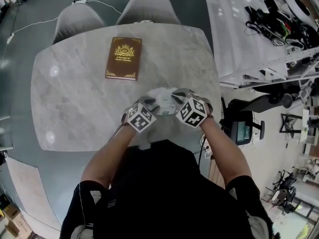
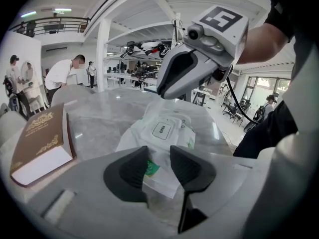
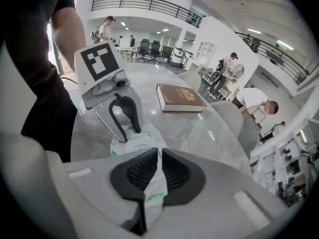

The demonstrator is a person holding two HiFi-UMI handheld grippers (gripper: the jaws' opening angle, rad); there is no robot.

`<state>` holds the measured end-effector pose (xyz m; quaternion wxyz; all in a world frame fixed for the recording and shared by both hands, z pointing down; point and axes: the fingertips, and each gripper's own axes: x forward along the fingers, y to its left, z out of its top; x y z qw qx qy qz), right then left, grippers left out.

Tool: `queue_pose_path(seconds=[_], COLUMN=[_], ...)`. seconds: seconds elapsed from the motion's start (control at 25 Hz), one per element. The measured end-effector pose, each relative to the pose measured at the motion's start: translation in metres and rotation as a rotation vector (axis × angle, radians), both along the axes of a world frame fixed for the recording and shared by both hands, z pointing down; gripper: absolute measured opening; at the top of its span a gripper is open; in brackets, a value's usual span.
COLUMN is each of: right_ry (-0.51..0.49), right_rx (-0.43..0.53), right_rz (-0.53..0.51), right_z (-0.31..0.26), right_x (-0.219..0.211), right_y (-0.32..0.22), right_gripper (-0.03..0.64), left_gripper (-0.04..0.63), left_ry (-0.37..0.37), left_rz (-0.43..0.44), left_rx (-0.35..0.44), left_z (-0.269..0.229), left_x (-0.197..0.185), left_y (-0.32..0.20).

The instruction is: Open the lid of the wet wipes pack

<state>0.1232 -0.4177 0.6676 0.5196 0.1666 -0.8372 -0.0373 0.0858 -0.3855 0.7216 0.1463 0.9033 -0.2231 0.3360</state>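
Forearms converge, right claw clamped on the wet wipes pack, left claw parted around its other end.

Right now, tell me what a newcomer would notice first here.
The wet wipes pack lies on the marble table close to the person, the right gripper shut on one end, the left gripper open around the other. A brown book lies farther back.

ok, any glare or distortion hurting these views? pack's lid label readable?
Head view: two glare spots on the table, none on the wet wipes pack. Left gripper view: strong fisheye, black corners, but the OPEN label reads clearly. Right gripper view: same fisheye; pack edge in the jaws looks soft.
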Motion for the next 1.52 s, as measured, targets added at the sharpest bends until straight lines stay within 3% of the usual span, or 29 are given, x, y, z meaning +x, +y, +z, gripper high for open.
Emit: queue_pose_path(seconds=[0.4, 0.72, 1.04, 1.2, 1.52], right_ry=[-0.076, -0.2, -0.334, -0.363, -0.464], right_rx=[0.014, -0.112, -0.042, -0.008, 0.056], right_rz=[0.073, 0.202, 0.386, 0.5, 0.692], right_z=[0.012, 0.035, -0.015, -0.032, -0.066], right_x=[-0.008, -0.001, 0.035, 0.054, 0.055], right_y=[-0.053, -0.077, -0.047, -0.007, 0.088], right_gripper=[0.032, 0.041, 0.041, 0.041, 0.039], left_gripper=[0.149, 0.146, 0.135, 0.09, 0.072], left_ry=[0.003, 0.04, 0.103, 0.15, 0.21], left_rz=[-0.034, -0.119, -0.115, -0.112, -0.05], left_rx=[-0.024, -0.14, -0.02, 0.052, 0.132], left_z=[0.002, -0.003, -0.051, -0.082, -0.138], left_x=[0.003, 0.001, -0.011, -0.026, -0.046], left_y=[-0.004, -0.01, -0.004, 0.005, 0.042])
